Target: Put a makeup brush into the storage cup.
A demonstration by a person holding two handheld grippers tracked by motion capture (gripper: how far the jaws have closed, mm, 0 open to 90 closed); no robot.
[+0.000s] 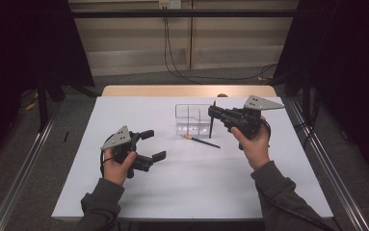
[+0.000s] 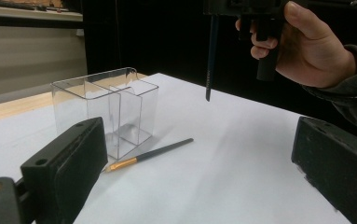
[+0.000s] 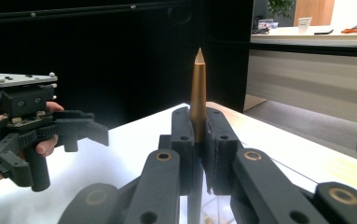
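My right gripper (image 1: pixel 212 111) is shut on a thin brush (image 1: pixel 211 126) and holds it upright. The brush's gold ferrule (image 3: pixel 198 93) points up between the jaws, and its dark handle (image 2: pixel 211 60) hangs down with the end off the table. It hangs just right of a clear divided holder (image 1: pixel 191 119) in the high view. A second brush (image 1: pixel 200 140) with a gold ferrule lies flat on the white table in front of the holder (image 2: pixel 106 107). My left gripper (image 1: pixel 152 144) rests low at the left, open, with nothing between its jaws.
The white tabletop (image 1: pixel 187 187) has a wooden strip along its far edge (image 1: pixel 187 90). Metal rails run along both sides on the floor. Dark curtains stand to the left and right, and cables hang down the back wall.
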